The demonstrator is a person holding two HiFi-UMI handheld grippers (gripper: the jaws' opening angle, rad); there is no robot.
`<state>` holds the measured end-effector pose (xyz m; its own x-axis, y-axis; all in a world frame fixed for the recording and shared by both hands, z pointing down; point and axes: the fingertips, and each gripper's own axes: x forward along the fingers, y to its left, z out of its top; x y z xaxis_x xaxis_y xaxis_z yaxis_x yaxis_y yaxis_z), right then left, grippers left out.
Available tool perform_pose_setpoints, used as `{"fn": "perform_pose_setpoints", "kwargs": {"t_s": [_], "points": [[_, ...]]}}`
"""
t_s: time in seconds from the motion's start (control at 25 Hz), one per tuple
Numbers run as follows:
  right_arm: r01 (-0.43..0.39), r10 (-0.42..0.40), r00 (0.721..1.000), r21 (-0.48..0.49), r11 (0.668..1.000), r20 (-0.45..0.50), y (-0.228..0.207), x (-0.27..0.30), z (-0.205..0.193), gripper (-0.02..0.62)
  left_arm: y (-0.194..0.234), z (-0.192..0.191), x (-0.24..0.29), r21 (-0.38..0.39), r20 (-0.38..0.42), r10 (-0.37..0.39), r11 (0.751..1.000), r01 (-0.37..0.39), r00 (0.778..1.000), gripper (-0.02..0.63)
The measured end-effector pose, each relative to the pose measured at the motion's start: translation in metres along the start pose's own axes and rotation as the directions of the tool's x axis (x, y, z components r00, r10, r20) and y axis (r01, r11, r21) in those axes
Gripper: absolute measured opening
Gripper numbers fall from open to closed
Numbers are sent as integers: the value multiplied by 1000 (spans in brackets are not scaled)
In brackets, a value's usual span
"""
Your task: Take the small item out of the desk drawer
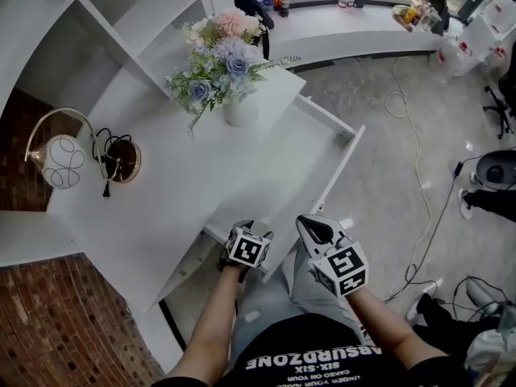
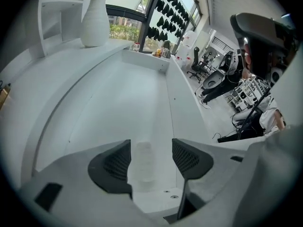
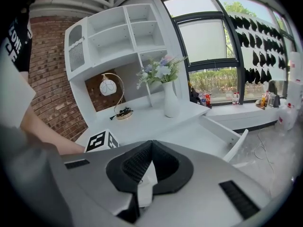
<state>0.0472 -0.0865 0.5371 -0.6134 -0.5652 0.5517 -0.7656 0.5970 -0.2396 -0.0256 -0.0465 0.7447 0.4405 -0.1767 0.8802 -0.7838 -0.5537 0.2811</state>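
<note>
Left gripper [image 2: 150,144] stands open, its jaws either side of the small pale translucent cylinder [image 2: 142,167] in the open white desk drawer [image 1: 343,164] — drawer opened, the grasp and lift seemingly still to come. Right gripper [image 3: 150,148] is closed, empty.

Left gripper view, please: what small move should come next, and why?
Probably close the left tool: its jaws stand apart on either side of a small pale item on the floor of the open drawer, not yet gripping it.
</note>
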Motion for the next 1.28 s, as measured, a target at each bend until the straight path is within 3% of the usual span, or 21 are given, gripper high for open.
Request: {"fn": "perform_pose_setpoints", "kwargs": {"t_s": [0.2, 0.56, 0.88, 1.04, 1.28], "points": [[13, -13, 1000, 12, 1000, -7, -7, -1, -3, -3, -4, -3, 16, 2, -70, -37, 999, 38, 997, 258], [27, -27, 1000, 26, 999, -11, -15, -2, -6, -3, 3, -17, 38, -7, -157, -26, 1000, 25, 987, 258], [41, -40, 999, 37, 998, -15, -20, -3, -9, -3, 4, -34, 54, 36, -250, -10, 999, 20, 968, 256], [52, -51, 999, 43, 998, -15, -24, -3, -10, -3, 9, -40, 59, 73, -281, 42, 997, -23, 959, 254], [69, -68, 998, 59, 996, -11, -26, -6, -12, -3, 16, -39, 58, 123, -275, 126, 988, -95, 953, 199]]}}
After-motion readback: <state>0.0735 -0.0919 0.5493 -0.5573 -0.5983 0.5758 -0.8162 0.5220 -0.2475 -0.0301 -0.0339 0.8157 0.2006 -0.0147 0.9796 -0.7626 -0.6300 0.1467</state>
